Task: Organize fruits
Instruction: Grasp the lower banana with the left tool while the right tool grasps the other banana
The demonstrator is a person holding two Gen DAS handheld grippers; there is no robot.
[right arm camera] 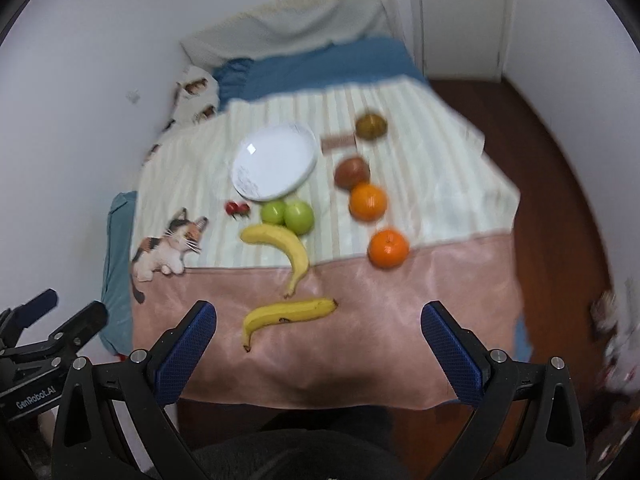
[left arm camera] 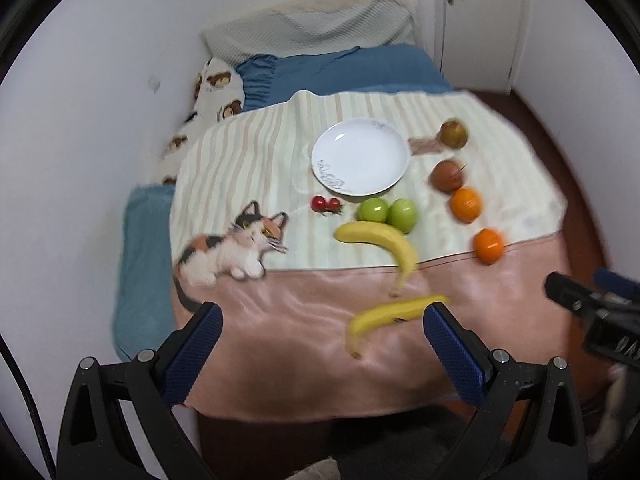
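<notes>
Bedspread (left arm camera: 248, 152) carries scattered fruit around an empty plate (left arm camera: 360, 156). Both grippers, left gripper (left arm camera: 320, 340) and right gripper (right arm camera: 318, 340), hover with jaws wide; approach nearest banana (right arm camera: 288, 316) squarely across its midsection

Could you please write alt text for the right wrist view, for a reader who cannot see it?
Open right tongs hover, empty, over a cat-print blanket holding two bananas, two green apples, two oranges, small red fruits and an empty white plate.
</notes>
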